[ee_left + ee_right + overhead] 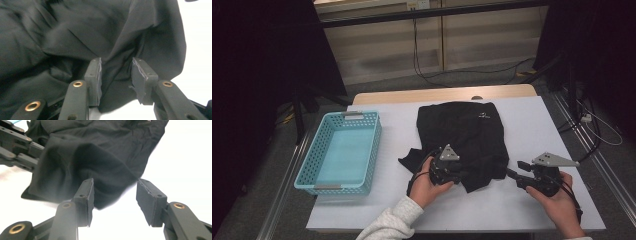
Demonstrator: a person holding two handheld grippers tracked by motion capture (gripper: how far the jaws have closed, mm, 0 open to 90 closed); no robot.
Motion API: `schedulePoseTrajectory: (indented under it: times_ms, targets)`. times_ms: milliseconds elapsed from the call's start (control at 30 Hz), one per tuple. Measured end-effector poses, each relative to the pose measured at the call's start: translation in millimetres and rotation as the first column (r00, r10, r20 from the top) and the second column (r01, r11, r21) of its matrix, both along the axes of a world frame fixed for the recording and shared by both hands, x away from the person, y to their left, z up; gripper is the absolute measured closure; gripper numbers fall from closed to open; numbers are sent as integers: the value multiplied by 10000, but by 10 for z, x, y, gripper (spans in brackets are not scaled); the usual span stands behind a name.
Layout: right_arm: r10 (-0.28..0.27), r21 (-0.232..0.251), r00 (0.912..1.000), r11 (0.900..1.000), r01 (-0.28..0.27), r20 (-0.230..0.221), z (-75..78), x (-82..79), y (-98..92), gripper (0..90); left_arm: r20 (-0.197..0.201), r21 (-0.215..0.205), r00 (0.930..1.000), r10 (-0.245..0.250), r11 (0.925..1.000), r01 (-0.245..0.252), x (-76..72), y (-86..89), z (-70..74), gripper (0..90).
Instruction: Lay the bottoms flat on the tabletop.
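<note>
We see the black garment [462, 135] lying crumpled on the white tabletop [522, 205], right of the blue basket [340, 152]. Our left gripper [116, 75] holds its jaws apart around a fold; our right gripper [113, 195] gapes beside the hem.

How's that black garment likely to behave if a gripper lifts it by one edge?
Probably floppy: the black garment lies creased and folded on the white table cover, so it would likely drape and trail. Likely light, being thin cloth. It may unfold as lifted.
</note>
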State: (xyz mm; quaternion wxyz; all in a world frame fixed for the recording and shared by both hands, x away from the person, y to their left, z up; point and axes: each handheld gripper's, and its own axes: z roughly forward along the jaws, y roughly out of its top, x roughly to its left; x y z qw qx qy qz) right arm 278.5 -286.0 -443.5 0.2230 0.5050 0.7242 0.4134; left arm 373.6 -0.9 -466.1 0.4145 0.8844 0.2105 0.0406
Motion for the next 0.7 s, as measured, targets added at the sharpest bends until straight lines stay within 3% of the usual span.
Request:
schedulePoseTrajectory:
  times_ms: [100, 133, 267, 467, 633, 700]
  targets:
    - [144, -136, 9999, 9998, -145, -61, -38, -26, 28, 499, -334, 73, 9994, -19, 10000, 22, 13, -23, 15, 839]
    - [224, -151, 9997, 9996, -226, -125, -51, -25, 47, 506, -334, 157, 9994, -17, 9999, 22, 10, -25, 22, 859]
    - [488, -380, 9984, 9980, -499, -289, -111, 11, 150, 532, -718, 49, 9973, 136, 9999, -133, 13, -11, 51, 880]
    - [850, -774, 9958, 9932, -875, -352, -144, 97, 312, 580, -955, -619, 9944, 451, 9968, -512, 60, 142, 209, 887]
    - [1338, -1147, 9888, 9834, -1406, -654, -220, 182, 401, 755, -1049, -963, 9924, 648, 9925, -750, 94, 250, 278, 887]
    - [1462, -1125, 9871, 9818, -1529, -658, -240, 189, 400, 889, -1102, -1034, 9913, 726, 9911, -841, 111, 284, 292, 887]
